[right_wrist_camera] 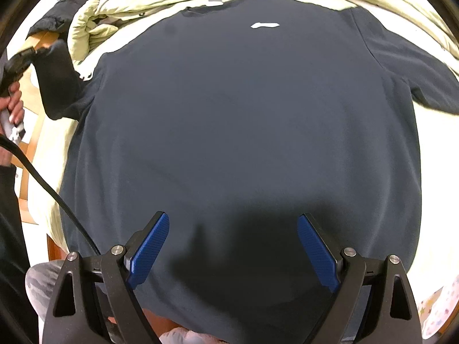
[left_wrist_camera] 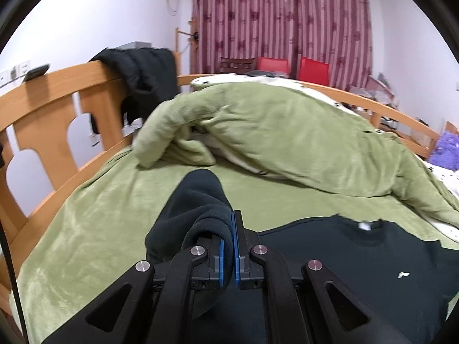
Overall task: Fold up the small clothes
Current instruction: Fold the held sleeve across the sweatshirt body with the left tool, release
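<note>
Green fleece sheet (left_wrist_camera: 94, 200) covers the bed where the work takes place, and a wooden bed rail (left_wrist_camera: 54, 106) with arched cut-outs runs along its left side. At the far end of the room hang red striped curtains (left_wrist_camera: 281, 20), with two red chair backs (left_wrist_camera: 292, 67) in front of them. A black jacket (left_wrist_camera: 143, 77) is draped over the rail, and a bunched green blanket (left_wrist_camera: 281, 137) lies across the far part of the bed. The dark navy sweatshirt (right_wrist_camera: 243, 132) lies spread flat on the sheet, front side up, with its collar toward the blanket and a small white logo (right_wrist_camera: 264, 25) on the chest; a white label (right_wrist_camera: 214, 1) shows inside the neck. Its one sleeve (right_wrist_camera: 407, 77) stretches out flat toward the right edge of the right wrist view. The other sleeve (left_wrist_camera: 198, 203) is lifted off the bed, and the left gripper (left_wrist_camera: 228, 246) has its blue pads (left_wrist_camera: 236, 246) pressed together on the fabric of this sleeve, which folds over the left finger and hangs down. In the right wrist view this raised sleeve appears at the far left, next to the person's hand (right_wrist_camera: 14, 106) on the gripper handle, and a black cable (right_wrist_camera: 48, 189) runs down from there. The right gripper (right_wrist_camera: 233, 249) hovers above the lower part of the sweatshirt, with its two blue fingers (right_wrist_camera: 149, 249) spread wide and nothing between them; its shadow falls on the cloth below.
</note>
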Motion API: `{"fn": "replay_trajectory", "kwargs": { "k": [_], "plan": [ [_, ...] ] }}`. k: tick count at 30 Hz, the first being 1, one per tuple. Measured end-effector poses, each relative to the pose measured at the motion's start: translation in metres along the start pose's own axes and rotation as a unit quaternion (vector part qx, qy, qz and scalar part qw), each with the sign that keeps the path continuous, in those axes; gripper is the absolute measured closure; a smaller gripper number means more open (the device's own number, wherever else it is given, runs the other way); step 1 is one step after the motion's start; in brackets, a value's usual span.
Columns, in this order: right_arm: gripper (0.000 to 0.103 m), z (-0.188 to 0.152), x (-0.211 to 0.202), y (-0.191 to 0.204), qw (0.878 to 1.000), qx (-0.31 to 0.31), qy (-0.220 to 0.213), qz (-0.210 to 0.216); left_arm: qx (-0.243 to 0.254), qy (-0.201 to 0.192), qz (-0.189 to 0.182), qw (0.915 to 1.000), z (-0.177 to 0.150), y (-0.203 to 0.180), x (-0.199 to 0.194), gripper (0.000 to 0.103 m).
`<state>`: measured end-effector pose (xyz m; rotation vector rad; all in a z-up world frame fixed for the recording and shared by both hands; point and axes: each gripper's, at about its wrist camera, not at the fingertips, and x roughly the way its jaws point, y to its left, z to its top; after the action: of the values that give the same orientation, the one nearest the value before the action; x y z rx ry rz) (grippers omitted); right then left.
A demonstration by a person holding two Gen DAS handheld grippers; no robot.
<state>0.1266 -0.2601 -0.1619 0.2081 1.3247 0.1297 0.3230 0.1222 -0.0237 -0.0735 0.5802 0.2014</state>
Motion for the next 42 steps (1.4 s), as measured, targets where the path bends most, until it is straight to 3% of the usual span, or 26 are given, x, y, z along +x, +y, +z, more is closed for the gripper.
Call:
{"fn": "replay_trajectory", "kwargs": {
  "k": [6, 21, 29, 37, 40, 42],
  "plan": [
    [0.013, -0.011, -0.009, -0.026, 1.000, 0.013, -0.008, 0.002, 0.039, 0.004, -0.026, 0.9989, -0.003, -0.068, -0.010, 0.098],
    [0.012, -0.039, -0.005, -0.090, 0.992, 0.085, 0.032, 0.086, 0.145, 0.018, -0.082, 0.9859, -0.056, -0.227, -0.032, 0.098],
    [0.012, -0.045, -0.005, -0.092, 0.991, 0.081, 0.034, 0.098, 0.162, 0.040, -0.094, 0.9815, -0.082, -0.273, -0.023, 0.098],
    [0.012, -0.044, -0.004, -0.086, 0.991, 0.078, 0.035, 0.104, 0.165, 0.070, -0.111, 0.9774, -0.102, -0.290, -0.013, 0.097],
    [0.012, -0.043, -0.005, -0.089, 0.993, 0.075, 0.029, 0.090, 0.168, 0.088, -0.122, 0.9742, -0.103, -0.292, -0.012, 0.094],
    [0.012, -0.043, -0.006, -0.090, 0.994, 0.075, 0.020, 0.073, 0.170, 0.093, -0.122, 0.9734, -0.101, -0.290, -0.017, 0.082]
  ]
}}
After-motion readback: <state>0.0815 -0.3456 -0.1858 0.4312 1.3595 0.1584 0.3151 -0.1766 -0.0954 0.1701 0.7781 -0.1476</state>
